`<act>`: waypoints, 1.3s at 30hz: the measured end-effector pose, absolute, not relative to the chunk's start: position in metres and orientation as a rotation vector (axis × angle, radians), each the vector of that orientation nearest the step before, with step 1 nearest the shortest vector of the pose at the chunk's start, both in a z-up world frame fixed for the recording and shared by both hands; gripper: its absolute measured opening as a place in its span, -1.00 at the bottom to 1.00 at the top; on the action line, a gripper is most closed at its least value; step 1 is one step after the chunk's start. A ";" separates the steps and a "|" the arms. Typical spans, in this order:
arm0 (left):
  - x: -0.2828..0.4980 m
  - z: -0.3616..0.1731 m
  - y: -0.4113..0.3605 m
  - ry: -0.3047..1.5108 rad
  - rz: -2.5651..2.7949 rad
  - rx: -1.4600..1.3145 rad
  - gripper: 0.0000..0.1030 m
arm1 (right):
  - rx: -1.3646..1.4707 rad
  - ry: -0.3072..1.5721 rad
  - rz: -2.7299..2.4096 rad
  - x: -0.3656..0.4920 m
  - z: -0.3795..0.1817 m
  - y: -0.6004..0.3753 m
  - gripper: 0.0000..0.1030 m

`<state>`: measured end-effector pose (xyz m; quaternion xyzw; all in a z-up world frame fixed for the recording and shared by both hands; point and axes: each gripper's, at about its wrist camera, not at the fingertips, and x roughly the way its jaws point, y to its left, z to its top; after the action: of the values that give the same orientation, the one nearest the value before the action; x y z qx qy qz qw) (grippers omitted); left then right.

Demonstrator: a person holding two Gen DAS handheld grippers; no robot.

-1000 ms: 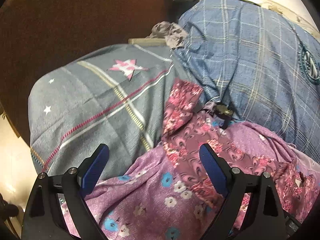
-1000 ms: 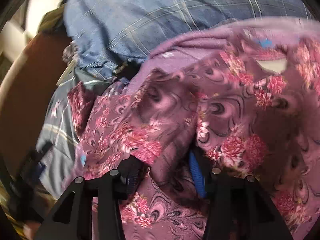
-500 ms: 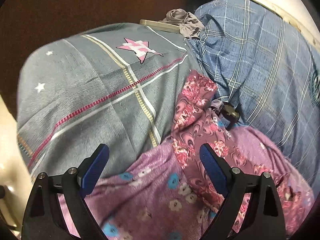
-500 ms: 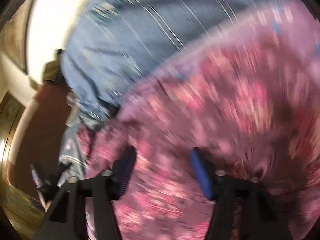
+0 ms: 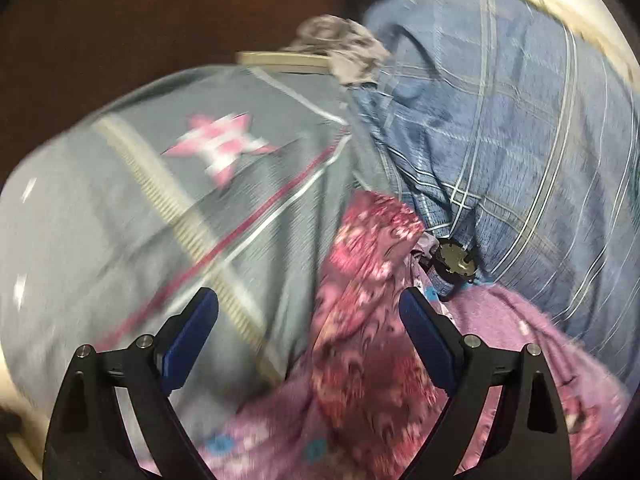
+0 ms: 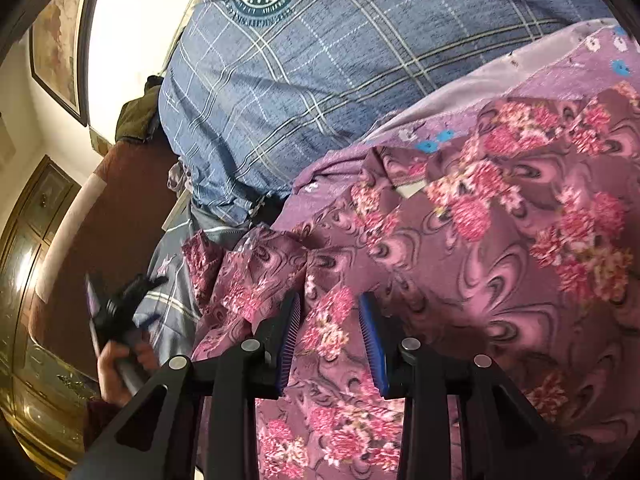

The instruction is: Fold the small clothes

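A maroon garment with pink flowers (image 6: 500, 260) lies rumpled over a lilac cloth with small blue flowers (image 6: 560, 76). My right gripper (image 6: 331, 298) sits low on it. Its jaws are closing with a raised fold of the garment between them, and both blue pad faces still show. In the left wrist view a narrow end of the same garment (image 5: 360, 280) runs up between my left gripper's fingers. The left gripper (image 5: 308, 300) hovers wide open above it, holding nothing. In the right wrist view the left gripper (image 6: 124, 304) appears at far left in a person's hand (image 6: 120, 364).
A grey cloth with a pink star (image 5: 160, 220) covers the left. A blue plaid cover (image 5: 500, 120) rises at the right. A small dark cylinder (image 5: 454, 268) lies where they meet. A crumpled grey rag (image 5: 344, 44) sits behind. A wooden cabinet (image 6: 24, 280) stands at far left.
The right gripper's jaws have narrowed around the floral fabric and it has swung across the garment. The left gripper has travelled over the bed, still wide open.
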<state>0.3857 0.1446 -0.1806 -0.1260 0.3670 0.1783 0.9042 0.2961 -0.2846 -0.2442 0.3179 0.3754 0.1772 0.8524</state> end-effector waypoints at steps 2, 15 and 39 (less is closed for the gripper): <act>0.410 -0.185 0.142 0.813 0.401 -0.205 0.80 | 0.677 0.785 0.399 0.297 -0.244 -0.281 -0.35; 0.451 -0.198 0.158 0.864 0.271 -0.201 -0.87 | 0.658 0.779 0.486 0.321 -0.248 -0.259 -0.29; 0.352 -0.008 0.047 0.534 -0.063 -0.003 -0.88 | 0.887 0.757 0.505 0.308 -0.246 -0.305 -0.38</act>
<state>0.3523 0.0472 -0.0080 -0.0013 0.2636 -0.0313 0.9641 0.3079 -0.3048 -0.2459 0.4142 0.3535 0.2357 0.8049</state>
